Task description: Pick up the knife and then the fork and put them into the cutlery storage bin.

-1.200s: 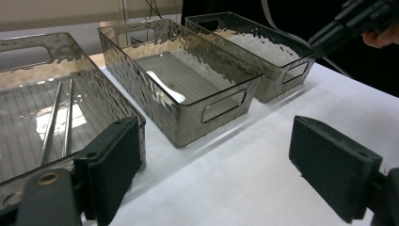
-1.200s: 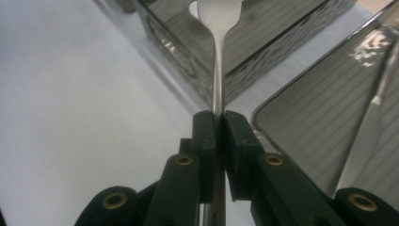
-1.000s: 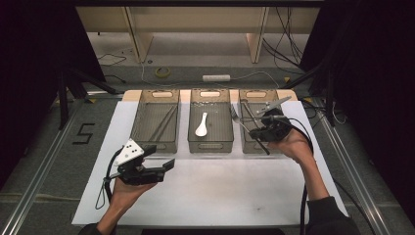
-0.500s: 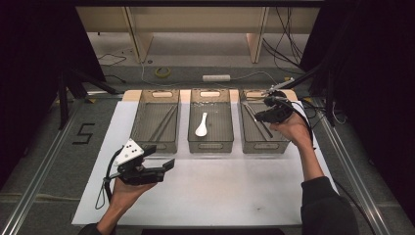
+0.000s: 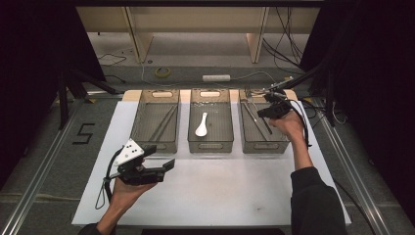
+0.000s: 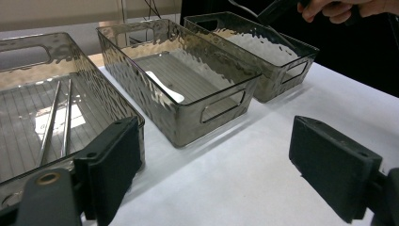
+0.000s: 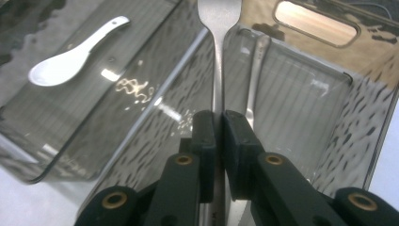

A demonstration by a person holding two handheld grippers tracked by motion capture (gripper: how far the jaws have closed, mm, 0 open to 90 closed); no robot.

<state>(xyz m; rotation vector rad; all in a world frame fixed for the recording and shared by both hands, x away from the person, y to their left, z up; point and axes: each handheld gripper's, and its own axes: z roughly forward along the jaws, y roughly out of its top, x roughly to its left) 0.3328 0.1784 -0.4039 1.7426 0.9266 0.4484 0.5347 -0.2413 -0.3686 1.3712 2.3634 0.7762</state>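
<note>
High view: right gripper (image 5: 266, 100) carries a fork (image 5: 250, 93) above the right bin (image 5: 283, 142); left gripper view: left gripper (image 6: 216, 165) spread, idle over the table; right gripper view: pads pinch the thin handle, which could pivot or slip and miss the bin.

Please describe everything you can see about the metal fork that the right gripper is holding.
The fork is shiny silver metal with a slim, flat handle that widens toward the head; the tines run past the top edge of the right gripper view. The right gripper is shut on its handle, both black pads pressing its sides. It is held over the right bin, near that bin's far end, pointing away from the hand. Another piece of metal cutlery lies in the bin below it, apart from it.
</note>
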